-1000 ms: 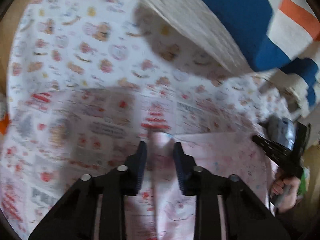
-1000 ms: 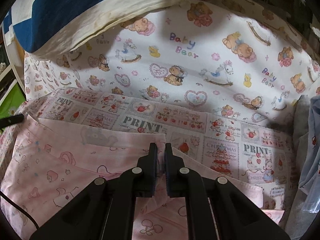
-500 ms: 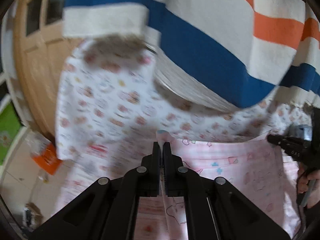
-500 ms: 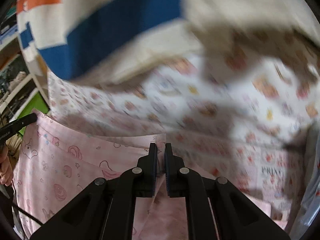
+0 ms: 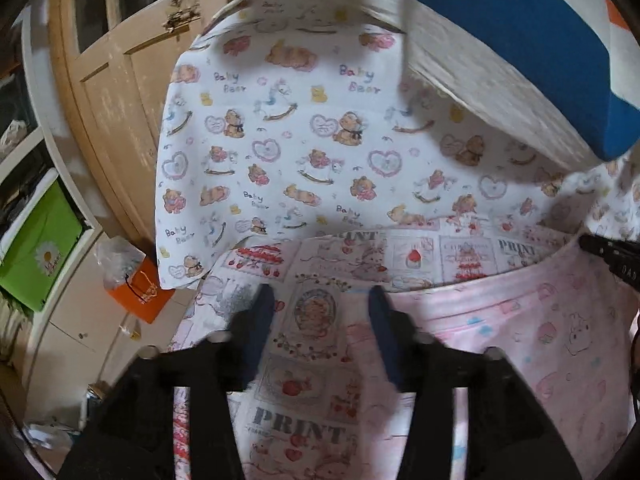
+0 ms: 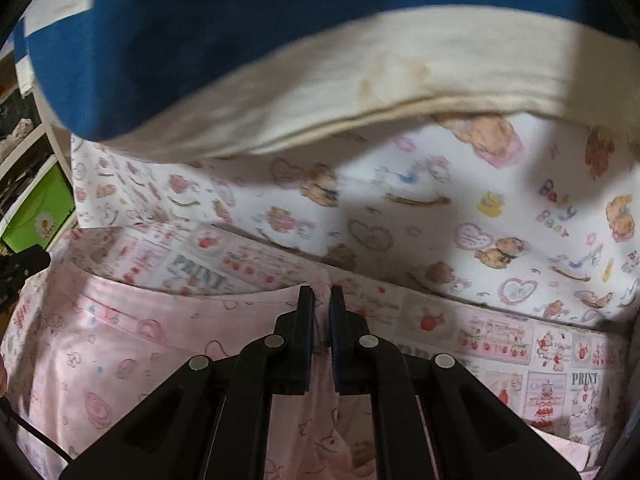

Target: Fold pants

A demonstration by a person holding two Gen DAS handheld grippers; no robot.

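The pink printed pants [image 5: 532, 344] lie spread on a patterned sheet; in the right wrist view they [image 6: 120, 344] fill the lower left. My left gripper [image 5: 322, 300] is open and empty, its fingers wide apart over the sheet beside the pants' left edge. My right gripper [image 6: 319, 300] is shut on the pants' upper edge, with pink cloth pinched between its pads. The right gripper's tip [image 5: 608, 256] shows at the right edge of the left wrist view.
A "PRINT" patterned sheet [image 5: 304, 432] lies over a "Baby Bear" sheet [image 5: 288, 128]. A blue, white and orange striped cloth [image 6: 248, 48] hangs low over the far side. A wooden door [image 5: 116, 80], an orange bag [image 5: 146, 292] and a green box [image 5: 36, 248] stand at the left.
My left gripper has opened and let go of the pants' edge, and now sits lower over the sheet. My right gripper stays shut on the pants.
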